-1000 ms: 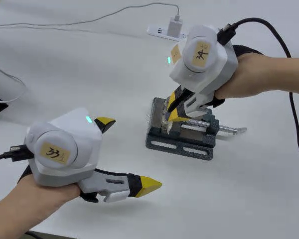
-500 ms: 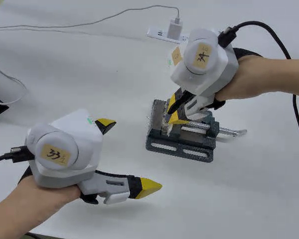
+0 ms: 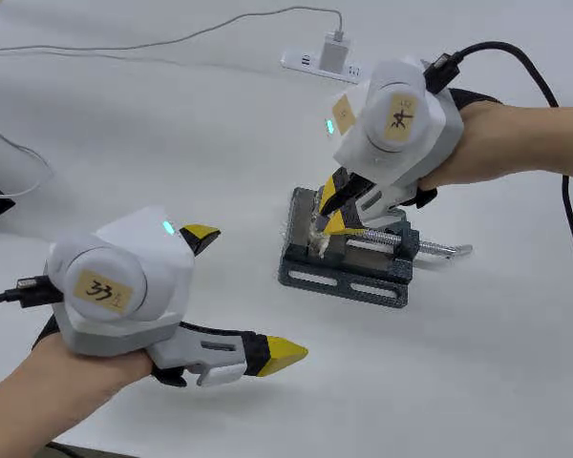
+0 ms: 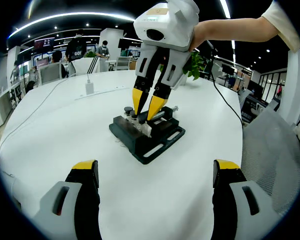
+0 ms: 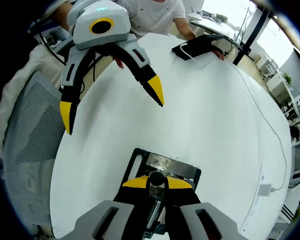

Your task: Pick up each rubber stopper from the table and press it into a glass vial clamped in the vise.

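The right gripper (image 3: 329, 215), held from the right side, points steeply down onto the vise (image 3: 349, 277), with its jaws closed around a dark rubber stopper (image 5: 157, 178) at the clamp. The left gripper (image 3: 244, 291) is held low and level, well apart from the vise, with its jaws spread wide.
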`<state>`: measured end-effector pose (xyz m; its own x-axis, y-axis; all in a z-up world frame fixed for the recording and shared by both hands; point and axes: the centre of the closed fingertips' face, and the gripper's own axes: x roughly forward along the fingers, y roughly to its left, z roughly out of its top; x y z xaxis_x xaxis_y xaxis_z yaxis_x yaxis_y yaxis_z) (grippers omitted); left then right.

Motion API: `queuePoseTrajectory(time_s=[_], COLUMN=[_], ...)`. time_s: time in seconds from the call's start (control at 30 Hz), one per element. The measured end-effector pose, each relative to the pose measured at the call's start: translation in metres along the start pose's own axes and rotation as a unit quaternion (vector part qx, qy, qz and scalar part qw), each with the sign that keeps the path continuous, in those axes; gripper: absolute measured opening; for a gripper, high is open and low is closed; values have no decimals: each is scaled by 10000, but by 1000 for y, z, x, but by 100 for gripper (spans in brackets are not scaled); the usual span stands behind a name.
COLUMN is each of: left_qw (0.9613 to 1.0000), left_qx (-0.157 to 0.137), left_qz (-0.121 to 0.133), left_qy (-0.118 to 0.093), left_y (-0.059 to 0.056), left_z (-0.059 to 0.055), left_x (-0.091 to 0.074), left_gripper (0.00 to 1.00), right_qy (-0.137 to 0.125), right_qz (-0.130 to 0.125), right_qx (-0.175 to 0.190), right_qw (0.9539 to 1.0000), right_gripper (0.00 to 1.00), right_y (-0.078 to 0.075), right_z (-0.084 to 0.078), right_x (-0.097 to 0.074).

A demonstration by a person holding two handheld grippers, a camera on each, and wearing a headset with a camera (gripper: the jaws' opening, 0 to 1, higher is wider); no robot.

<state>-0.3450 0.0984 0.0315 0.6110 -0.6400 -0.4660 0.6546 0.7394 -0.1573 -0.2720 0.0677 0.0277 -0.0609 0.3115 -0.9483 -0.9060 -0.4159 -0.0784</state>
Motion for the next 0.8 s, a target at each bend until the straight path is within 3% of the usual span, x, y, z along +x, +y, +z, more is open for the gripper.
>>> queuePoseTrajectory(time_s=[0.47,0.8], left_qw=[10000,10000], left_qx=[-11,-25], left_qz=[-21,-31], left_qy=[21,35], left_y=[0,0], left_z=[-2,-3], left_x=[1,2], left_gripper=[94,94], right_qy=[32,-52], right_qz=[-19,1], right_qx=[-139,-148], right_qw=[9999,9999], right_gripper=[8,15], right_y=[-1,0], right_z=[-1,5], right_x=[0,-3])
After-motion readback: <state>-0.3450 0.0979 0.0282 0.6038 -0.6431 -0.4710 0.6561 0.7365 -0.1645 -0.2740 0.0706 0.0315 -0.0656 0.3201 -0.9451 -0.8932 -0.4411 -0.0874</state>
